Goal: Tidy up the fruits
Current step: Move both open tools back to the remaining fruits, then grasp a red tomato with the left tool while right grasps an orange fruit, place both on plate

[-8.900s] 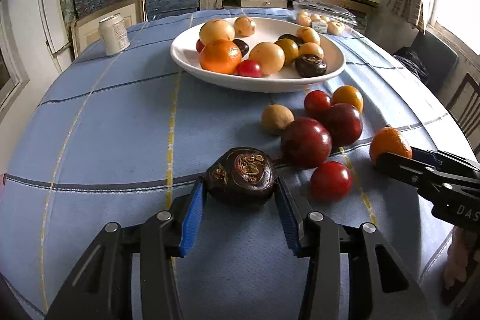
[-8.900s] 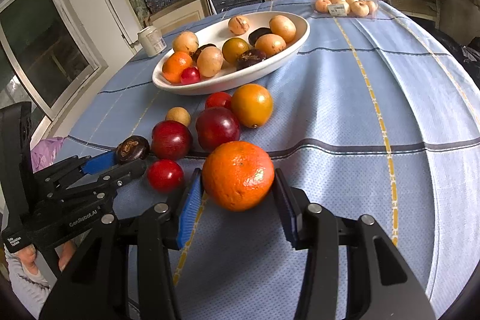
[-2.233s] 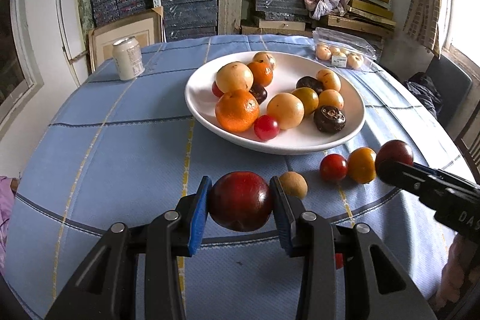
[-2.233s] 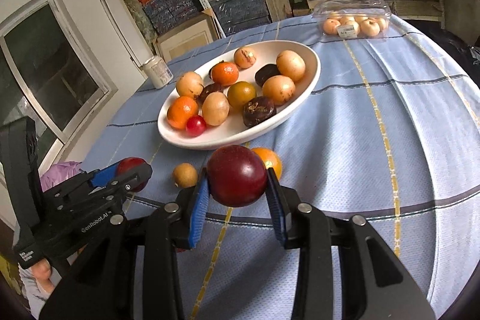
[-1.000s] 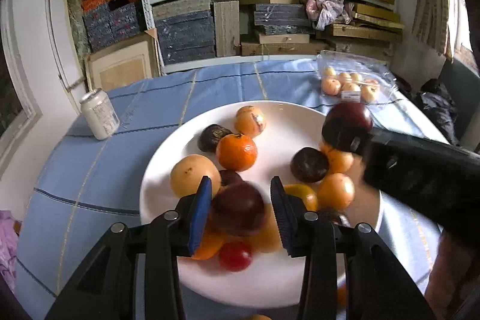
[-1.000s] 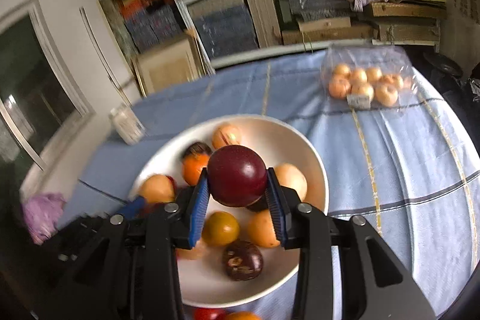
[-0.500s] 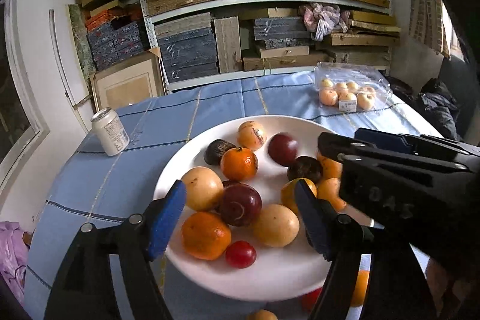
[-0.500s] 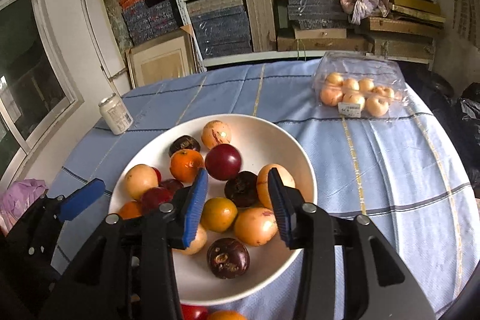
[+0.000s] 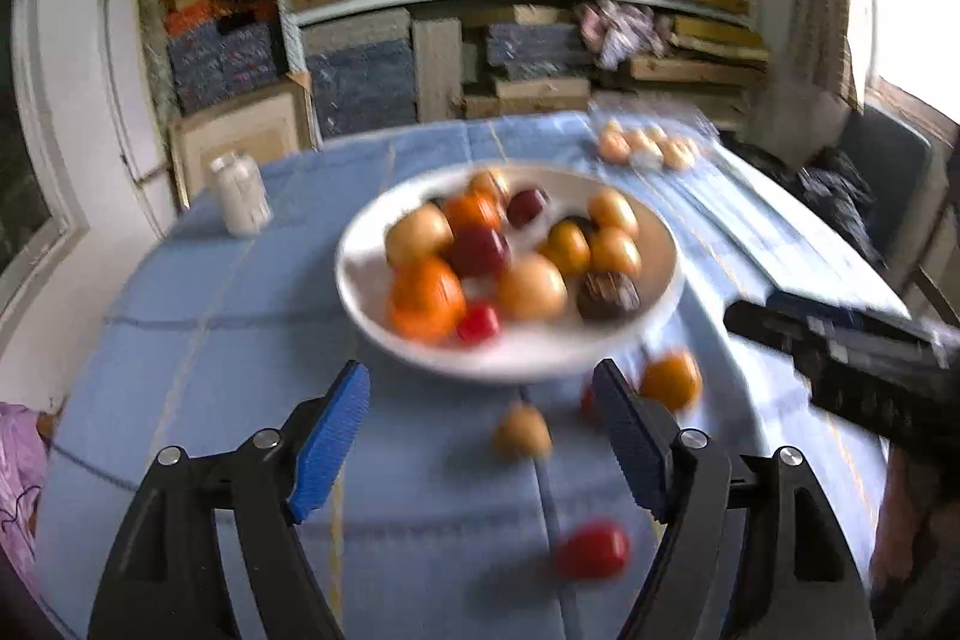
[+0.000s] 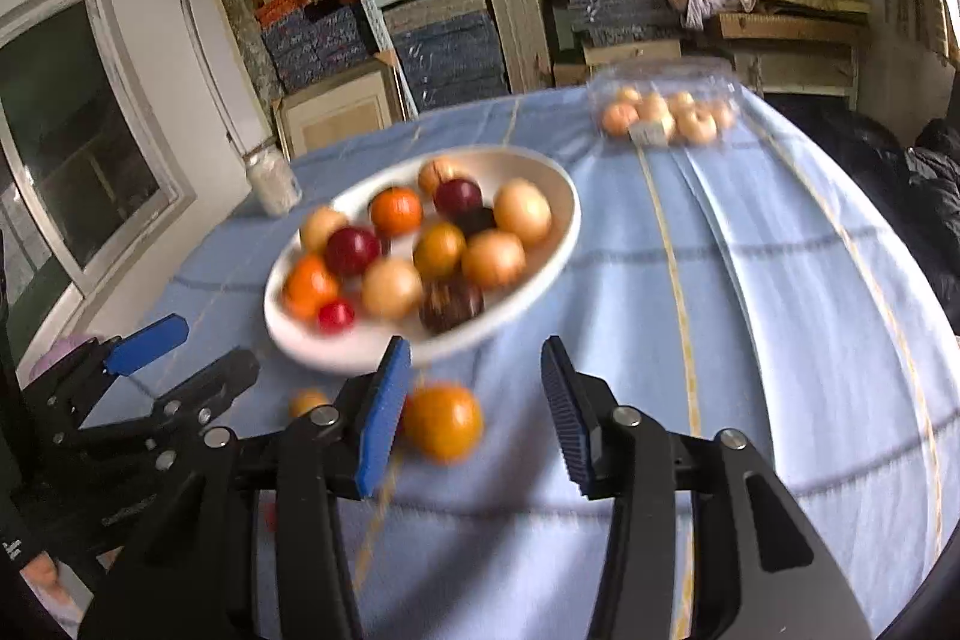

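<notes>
A white bowl [image 9: 420, 340] [image 10: 540, 274] holds several fruits, among them two dark red plums [image 9: 478, 250] [image 10: 457, 196]. On the blue tablecloth in front of it lie a small brown fruit [image 9: 521, 436], an orange fruit [image 9: 671, 381] [image 10: 442, 421] and a red tomato [image 9: 593, 549]. My left gripper [image 9: 483, 436] is open and empty above the cloth, short of the bowl. My right gripper [image 10: 474, 412] is open and empty, with the orange fruit just ahead of its left finger. Both views are blurred by motion.
A drink can [image 9: 239, 196] [image 10: 273, 187] stands at the back left. A clear pack of small fruits [image 9: 645, 145] [image 10: 666, 112] lies at the back right. Shelves of stacked boards stand behind the table. A window is on the left wall.
Both grippers let go of their dark red plums into the bowl, opened, and have pulled back from over the bowl toward the near side of the table.
</notes>
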